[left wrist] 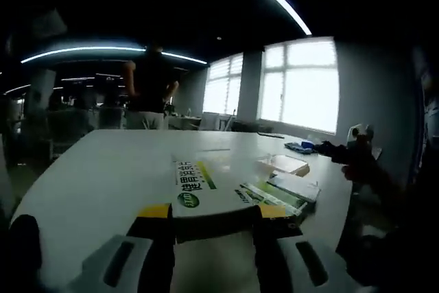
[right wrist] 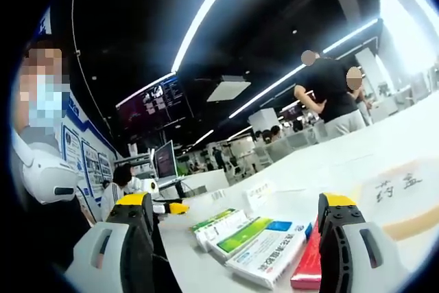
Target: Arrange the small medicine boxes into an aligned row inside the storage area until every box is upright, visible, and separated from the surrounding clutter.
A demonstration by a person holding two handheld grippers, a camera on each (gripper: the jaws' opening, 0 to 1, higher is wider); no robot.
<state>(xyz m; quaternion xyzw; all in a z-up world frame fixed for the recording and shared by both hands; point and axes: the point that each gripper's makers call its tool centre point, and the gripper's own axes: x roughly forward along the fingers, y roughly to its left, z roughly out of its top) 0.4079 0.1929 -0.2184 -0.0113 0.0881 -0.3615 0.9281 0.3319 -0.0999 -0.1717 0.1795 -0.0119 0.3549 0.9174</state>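
My left gripper is shut on a white medicine box with a green stripe, held flat just above the white table. To its right several more medicine boxes lie flat: a green-and-white one and pale ones. In the right gripper view my right gripper stands wide open over a cluster of flat boxes: green-and-white, blue-and-white and red. The right gripper also shows at the table's right edge, in a hand.
A paper label with black characters lies on the table right of the boxes, and a small white sign stands behind them. A monitor and a yellow object sit farther back. A person stands beyond the table.
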